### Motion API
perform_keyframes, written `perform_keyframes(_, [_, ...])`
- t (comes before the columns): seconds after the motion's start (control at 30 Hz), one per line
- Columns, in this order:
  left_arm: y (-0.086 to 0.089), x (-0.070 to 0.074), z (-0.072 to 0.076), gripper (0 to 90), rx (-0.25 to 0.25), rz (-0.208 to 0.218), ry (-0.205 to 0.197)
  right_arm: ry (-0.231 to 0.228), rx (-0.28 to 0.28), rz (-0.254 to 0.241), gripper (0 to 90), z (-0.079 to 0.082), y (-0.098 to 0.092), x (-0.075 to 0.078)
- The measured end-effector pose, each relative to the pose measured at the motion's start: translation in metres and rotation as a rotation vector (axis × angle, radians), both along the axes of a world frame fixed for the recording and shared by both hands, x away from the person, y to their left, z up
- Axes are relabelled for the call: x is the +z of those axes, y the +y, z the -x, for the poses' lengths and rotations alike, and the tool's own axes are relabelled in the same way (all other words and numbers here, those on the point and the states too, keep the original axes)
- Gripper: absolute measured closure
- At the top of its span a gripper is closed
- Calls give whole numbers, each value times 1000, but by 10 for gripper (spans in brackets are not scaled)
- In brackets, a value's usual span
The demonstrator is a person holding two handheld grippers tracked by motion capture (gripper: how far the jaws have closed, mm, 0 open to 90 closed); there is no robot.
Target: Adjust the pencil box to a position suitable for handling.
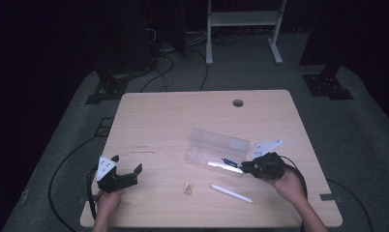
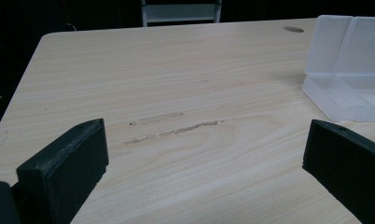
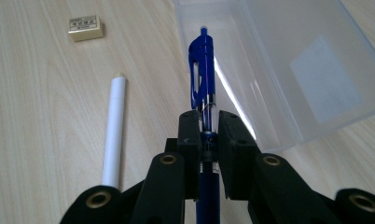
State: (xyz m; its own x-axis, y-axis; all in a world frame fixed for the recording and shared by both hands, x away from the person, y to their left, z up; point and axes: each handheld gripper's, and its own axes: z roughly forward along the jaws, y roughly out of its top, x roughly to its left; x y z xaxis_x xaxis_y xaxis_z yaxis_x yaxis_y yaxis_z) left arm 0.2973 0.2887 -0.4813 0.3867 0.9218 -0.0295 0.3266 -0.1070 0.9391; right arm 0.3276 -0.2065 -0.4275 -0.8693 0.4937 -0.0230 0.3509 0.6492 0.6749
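right gripper [image 3: 209,140] at lower centre clamps a blue pen [image 3: 202,70] over the clear case [image 3: 316,70]; left gripper [image 2: 204,154] gapes wide, empty.

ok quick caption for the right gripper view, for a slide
Right gripper shut on a blue pen over the open clear plastic case; white pen and eraser lie alongside.

Blue pen [image 3: 203,74] (clip upward) pokes seemingly over the clear case [image 3: 288,70].

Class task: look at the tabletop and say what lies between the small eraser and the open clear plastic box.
The white pen lies between the eraser and the clear box, flat on the table, apart from both. The right gripper view shows this best.
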Motion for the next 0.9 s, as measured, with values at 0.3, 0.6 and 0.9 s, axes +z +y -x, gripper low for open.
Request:
perform_keyframes(0.3, [0, 0, 0, 0, 0, 0, 1, -5, 0, -1, 792, -7, 8, 3])
perform_keyframes(0.6, [0, 0, 0, 0, 0, -1, 1, -7, 7, 10, 793, -13, 17, 7])
perform_keyframes(0.9, [0, 0, 0, 0, -1, 0, 0, -13, 11, 14, 792, -20, 24, 9])
